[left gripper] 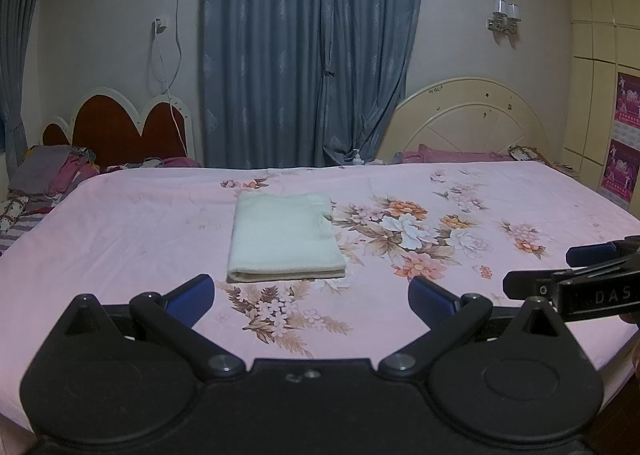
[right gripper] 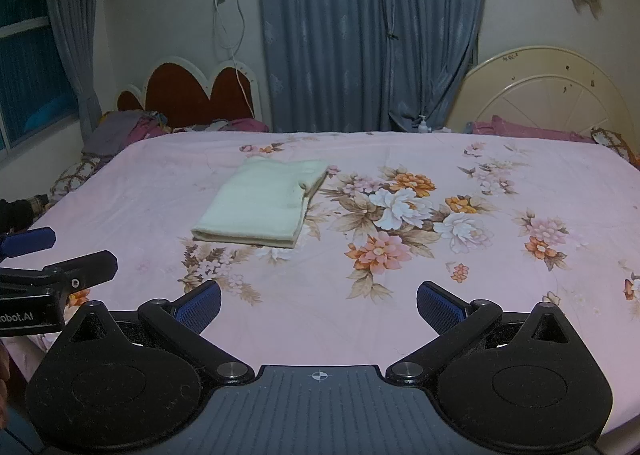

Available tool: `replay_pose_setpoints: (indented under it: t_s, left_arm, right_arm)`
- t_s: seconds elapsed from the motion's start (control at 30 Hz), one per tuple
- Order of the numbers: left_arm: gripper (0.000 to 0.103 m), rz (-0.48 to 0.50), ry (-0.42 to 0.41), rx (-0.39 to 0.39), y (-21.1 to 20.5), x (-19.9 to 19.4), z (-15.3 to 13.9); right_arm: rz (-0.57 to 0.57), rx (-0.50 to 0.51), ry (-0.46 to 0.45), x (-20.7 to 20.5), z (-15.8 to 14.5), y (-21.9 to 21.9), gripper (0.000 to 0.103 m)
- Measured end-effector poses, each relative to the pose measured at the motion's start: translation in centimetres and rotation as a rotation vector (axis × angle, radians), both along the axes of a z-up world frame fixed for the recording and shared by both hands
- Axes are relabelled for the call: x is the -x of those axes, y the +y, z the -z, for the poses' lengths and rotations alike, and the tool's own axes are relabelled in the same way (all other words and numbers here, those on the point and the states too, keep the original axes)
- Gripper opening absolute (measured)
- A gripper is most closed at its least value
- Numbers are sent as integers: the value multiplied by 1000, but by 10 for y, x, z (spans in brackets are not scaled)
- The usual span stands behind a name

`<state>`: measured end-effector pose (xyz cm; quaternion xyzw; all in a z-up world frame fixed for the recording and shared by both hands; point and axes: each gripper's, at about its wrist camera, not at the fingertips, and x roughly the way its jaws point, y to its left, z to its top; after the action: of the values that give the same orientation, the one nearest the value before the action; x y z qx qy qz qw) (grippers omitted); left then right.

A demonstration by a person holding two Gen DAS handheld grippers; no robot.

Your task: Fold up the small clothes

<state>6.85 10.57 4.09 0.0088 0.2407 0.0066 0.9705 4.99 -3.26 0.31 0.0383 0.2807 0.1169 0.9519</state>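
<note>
Two grippers wait low at the near edge of the bed (left gripper: 120,239), and both hold nothing. Your left gripper (left gripper: 311,297) has its blue pads spread wide apart. Your right gripper (right gripper: 319,303) is spread just as wide. Neither one touches the cloth (left gripper: 285,237).

The cloth is a small pale piece, already folded into a neat block. It lies flat on the pink flower sheet, out in front of you and well apart from both grippers. Its thick folded edge faces you, and its long side runs away from you toward the curtain (left gripper: 312,47).

Now the part that matters. From your left gripper, the cloth sits almost straight ahead, only a little to the left. From your right gripper, it sits ahead and off to the left (you can see it lean that way in the right view). So I think your left gripper is the nearer one, with the straighter path.

If one more fold is needed, I would guess you reach forward to the near edge first. It looks done already, though, so maybe you only need to leave it be.
</note>
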Motion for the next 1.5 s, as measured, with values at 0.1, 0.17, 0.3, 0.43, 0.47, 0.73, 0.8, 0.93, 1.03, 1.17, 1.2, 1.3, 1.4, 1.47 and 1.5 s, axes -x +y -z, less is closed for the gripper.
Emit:
replay_pose_setpoints:
  t_s: [0.1,0.17,0.3,0.43,0.47,0.73,0.8,0.93,1.03,1.17,1.2,1.3,1.4,1.47,1.5]
  left_arm:
    - [103,0,-3,-1,1,-1,-1]
    - [103,0,-4,-3,1,-3,-2]
    - [103,-1,-5,-4,1,-2,-1]
    - [103,-1,-3,-3,0,-2,-1]
    - [103,-1,-3,-3,0,-1,-1]
    - [103,-1,-3,-3,1,-2,-1]
    - [103,-1,-4,-2,2,-2,-1]
    - [103,-4,-9,1,5,-4,-3]
    - [103,-6,-11,0,7,-5,-4]
    - [103,-8,-11,-1,6,-5,-3]
    - [103,-9,-11,0,7,-6,-4]
    - [103,-9,-11,2,7,-6,-3]
    - [103,-9,-12,2,7,-7,-2]
    - [103,-8,-10,3,7,-7,-2]
    - [103,-9,-10,3,8,-7,-2]
  right_arm:
    - [0,1,-1,0,0,1,103]
    - [1,0,1,0,0,1,103]
    - [1,0,-1,0,0,0,103]
    - [0,1,-1,-1,0,0,103]
    - [0,1,-2,0,0,0,103]
    - [0,0,-2,-1,0,1,103]
    - [0,0,-1,-1,0,1,103]
    - [0,0,-2,-1,0,2,103]
    - [-2,1,-3,-1,-1,1,103]
    - [-7,8,-8,-3,-1,-1,103]
    - [-9,11,-10,-3,-1,-1,103]
    - [-14,13,-10,-5,-1,-3,103]
    - [-17,15,-8,-7,0,-4,103]
    - [-18,14,-8,-7,0,-4,103]
    - [-20,15,-7,-8,1,-3,103]
